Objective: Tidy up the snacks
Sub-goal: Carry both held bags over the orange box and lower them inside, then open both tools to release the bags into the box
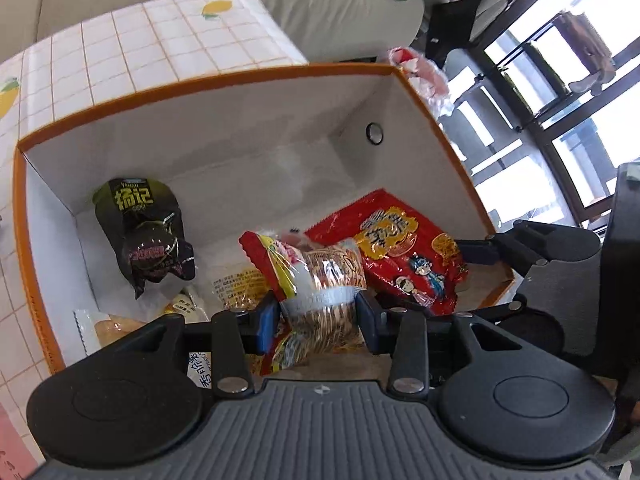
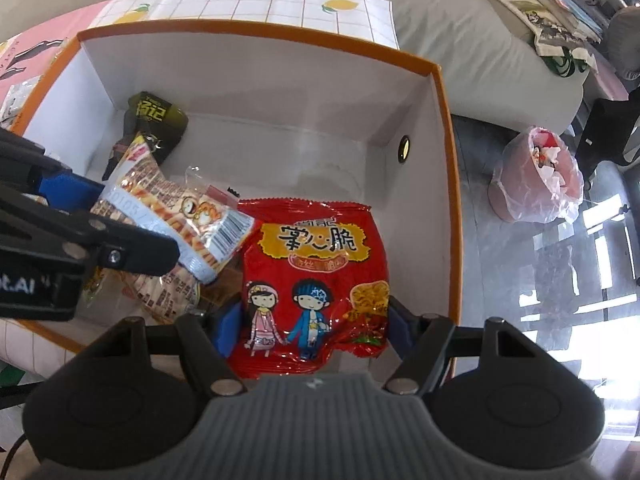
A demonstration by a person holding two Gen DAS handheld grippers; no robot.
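An orange-rimmed white box (image 1: pixel 248 76) (image 2: pixel 444 128) stands on a lemon-print tablecloth. Both grippers are low over its near side. My left gripper (image 1: pixel 320 316) is shut on a clear packet of round crackers (image 1: pixel 324 276), its blue pads pressing both sides. In the right wrist view that packet (image 2: pixel 188 216) juts from the left gripper's fingers (image 2: pixel 68 188). My right gripper (image 2: pixel 314 328) is shut on a red noodle-snack bag with two cartoon children (image 2: pixel 316 272) (image 1: pixel 408 264). A black snack bag (image 1: pixel 144 236) (image 2: pixel 156 120) leans in the box's far left corner.
Several pale and yellow packets (image 1: pixel 236 284) (image 2: pixel 160 292) lie on the box floor under the crackers. The tablecloth (image 1: pixel 160 44) runs back to a grey sofa (image 2: pixel 460 40). A pink bin with a plastic liner (image 2: pixel 540 176) stands on the floor to the right.
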